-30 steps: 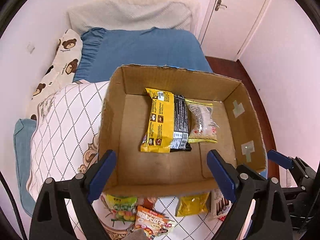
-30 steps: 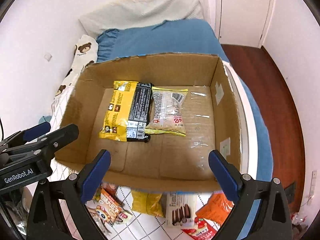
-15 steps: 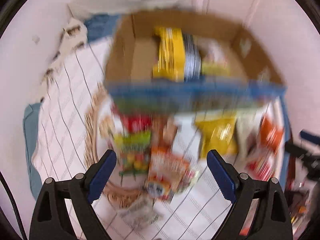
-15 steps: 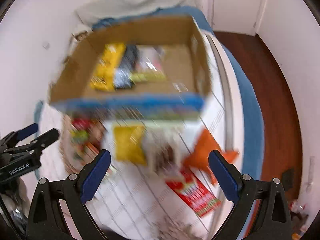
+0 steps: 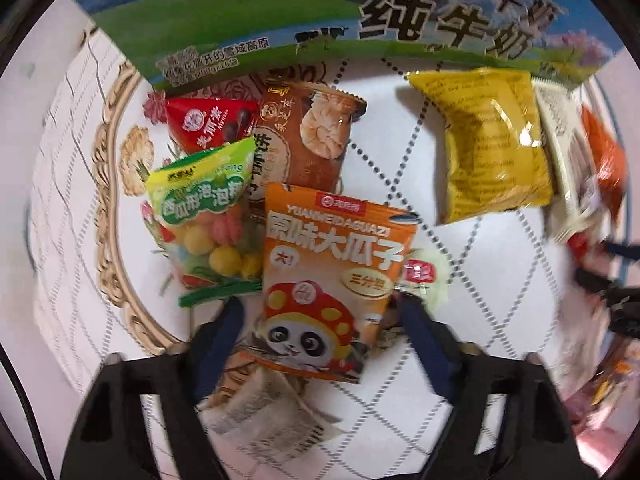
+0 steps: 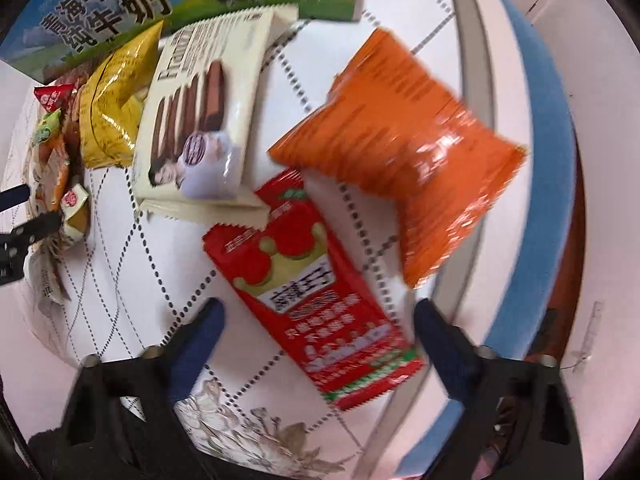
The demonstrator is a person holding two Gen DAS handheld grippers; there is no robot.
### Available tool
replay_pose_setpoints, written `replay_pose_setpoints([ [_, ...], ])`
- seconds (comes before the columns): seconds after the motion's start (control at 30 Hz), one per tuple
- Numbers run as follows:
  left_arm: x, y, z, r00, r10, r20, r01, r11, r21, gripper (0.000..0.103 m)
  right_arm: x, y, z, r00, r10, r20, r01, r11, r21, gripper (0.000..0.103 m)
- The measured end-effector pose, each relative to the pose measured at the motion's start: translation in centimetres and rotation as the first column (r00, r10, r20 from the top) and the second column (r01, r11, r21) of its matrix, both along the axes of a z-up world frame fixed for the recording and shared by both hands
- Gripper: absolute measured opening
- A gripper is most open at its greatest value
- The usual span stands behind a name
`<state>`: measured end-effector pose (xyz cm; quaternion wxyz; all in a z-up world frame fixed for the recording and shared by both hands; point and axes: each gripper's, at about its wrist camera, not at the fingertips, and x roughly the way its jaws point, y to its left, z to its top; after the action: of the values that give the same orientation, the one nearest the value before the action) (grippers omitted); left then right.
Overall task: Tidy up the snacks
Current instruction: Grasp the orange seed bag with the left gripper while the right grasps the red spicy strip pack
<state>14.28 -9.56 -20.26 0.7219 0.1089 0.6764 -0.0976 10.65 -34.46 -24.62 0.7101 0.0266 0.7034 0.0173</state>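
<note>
Snacks: both grippers dropped from above box to bed. L gripper (image 5: 320,312) jaws closing astride panda pack (image 5: 328,280); R gripper (image 6: 316,316) closing astride red pack (image 6: 312,284). No grip yet; pick imminent.

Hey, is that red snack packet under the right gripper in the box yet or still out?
Out: the red packet lies flat on the white quilt, outside the box.

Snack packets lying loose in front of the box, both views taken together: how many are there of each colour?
Red: 2, triangular packet and long packet
Orange: 2, panda packet and plain packet
Yellow packet: 1
Green packet: 1
Brown packet: 1
Cream or pale: 3, wafer packet, small packet, grey-white packet
Total: 10
</note>
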Motion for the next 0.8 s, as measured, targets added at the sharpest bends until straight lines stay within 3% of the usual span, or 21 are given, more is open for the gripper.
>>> replay_pose_setpoints([
  [0.1, 0.2, 0.7, 0.5, 0.999, 0.055, 0.000, -0.055, 0.998, -0.011, 0.061, -1.2, -0.2, -0.1, 0.996, -0.086, -0.001, 0.086, 0.996, 0.011, 0.074],
  [0.17, 0.0, 1.7, 0.4, 0.992, 0.121, -0.026, -0.122, 0.992, -0.039, 0.060, -2.3, -0.6, -0.3, 0.985, -0.169, -0.030, 0.171, 0.983, 0.071, 0.074],
  [0.23, -0.6, 2.4, 0.3, 0.983, 0.177, -0.055, -0.180, 0.981, -0.069, 0.060, -3.5, -0.9, -0.6, 0.965, -0.246, -0.088, 0.258, 0.949, 0.181, 0.074],
  [0.33, -1.6, 3.3, -0.3, 0.966, 0.230, -0.116, -0.242, 0.965, -0.103, 0.060, -4.8, -0.9, -1.1, 0.941, -0.298, -0.164, 0.335, 0.890, 0.309, 0.077],
  [0.37, -1.9, 3.4, -0.7, 0.962, 0.235, -0.137, -0.250, 0.962, -0.109, 0.060, -5.0, -0.8, -0.9, 0.942, -0.295, -0.160, 0.332, 0.886, 0.324, 0.079],
  [0.5, -2.3, 2.9, -2.5, 0.969, 0.193, -0.153, -0.207, 0.975, -0.082, 0.060, -5.6, 0.8, 0.3, 0.981, -0.183, -0.064, 0.193, 0.949, 0.250, 0.081],
  [0.6, -2.8, 1.9, -3.3, 0.980, 0.156, -0.125, -0.163, 0.986, -0.047, 0.061, -5.4, 3.2, 0.9, 0.999, -0.033, -0.004, 0.033, 0.992, 0.124, 0.081],
  [0.67, -3.0, 1.2, -3.3, 0.982, 0.155, -0.107, -0.160, 0.986, -0.041, 0.060, -5.8, 4.6, 0.6, 0.998, 0.054, 0.017, -0.055, 0.998, 0.036, 0.081],
  [0.73, -3.5, 0.9, -3.2, 0.982, 0.166, -0.092, -0.171, 0.984, -0.050, 0.059, -6.3, 5.1, -0.2, 0.998, 0.063, 0.012, -0.063, 0.998, 0.005, 0.077],
  [0.8, -4.2, 0.9, -3.1, 0.978, 0.190, -0.090, -0.196, 0.978, -0.067, 0.058, -6.2, 4.9, -0.5, 1.000, -0.017, 0.019, 0.016, 0.999, 0.036, 0.067],
])
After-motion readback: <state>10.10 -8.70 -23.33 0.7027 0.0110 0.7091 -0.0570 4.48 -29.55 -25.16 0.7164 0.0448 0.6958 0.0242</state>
